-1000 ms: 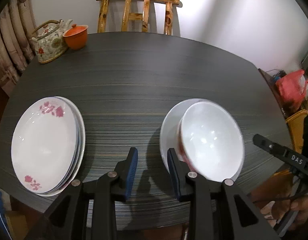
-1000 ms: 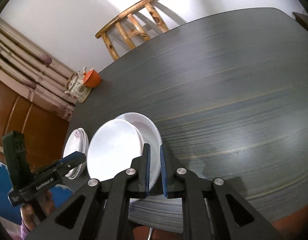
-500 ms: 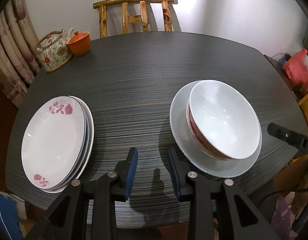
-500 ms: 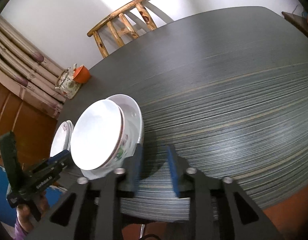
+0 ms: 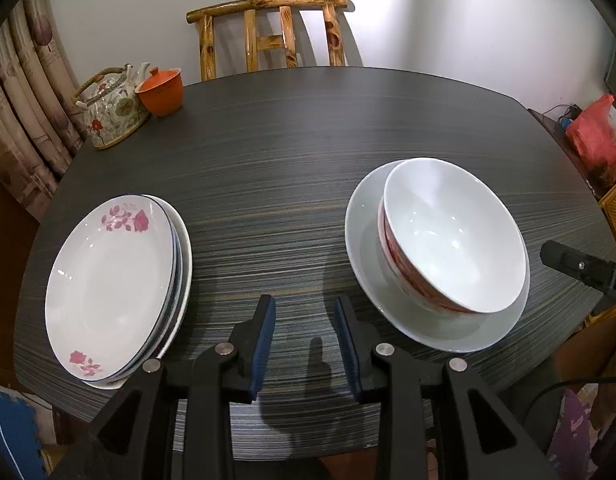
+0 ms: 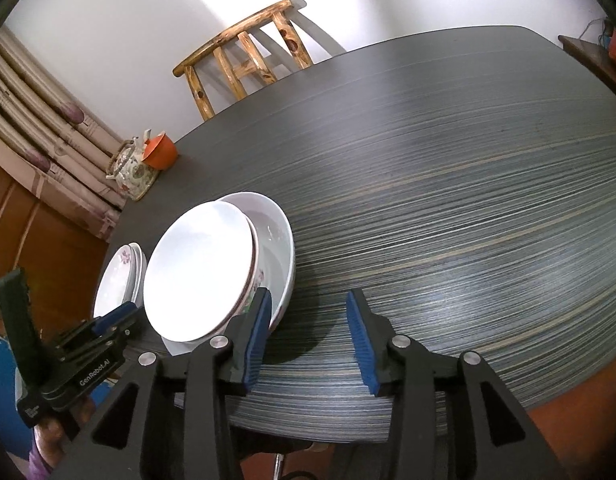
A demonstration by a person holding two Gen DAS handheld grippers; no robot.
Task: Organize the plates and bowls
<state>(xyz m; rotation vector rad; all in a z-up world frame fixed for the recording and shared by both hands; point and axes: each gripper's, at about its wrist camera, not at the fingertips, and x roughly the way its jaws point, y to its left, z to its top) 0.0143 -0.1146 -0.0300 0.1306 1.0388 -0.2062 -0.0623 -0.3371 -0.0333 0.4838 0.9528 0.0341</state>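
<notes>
A white bowl with a red pattern [image 5: 452, 232] sits inside a wider white bowl [image 5: 428, 332] on the right of the dark table. A stack of flowered plates [image 5: 112, 288] lies on the left. My left gripper [image 5: 304, 316] is open and empty above the table's near edge, between the two stacks. In the right wrist view the nested bowls [image 6: 204, 272] are at the left and the plate stack [image 6: 120, 276] behind them. My right gripper [image 6: 308, 316] is open and empty, its left finger beside the outer bowl's rim.
A flowered teapot [image 5: 112, 112] and an orange lidded cup [image 5: 162, 90] stand at the far left of the table [image 5: 308, 152]. A wooden chair [image 5: 268, 32] stands behind it. A red bag [image 5: 596, 140] lies off the right edge.
My right gripper has opened from shut and let go of the outer bowl's rim. Both grippers have drawn back from the table a little.
</notes>
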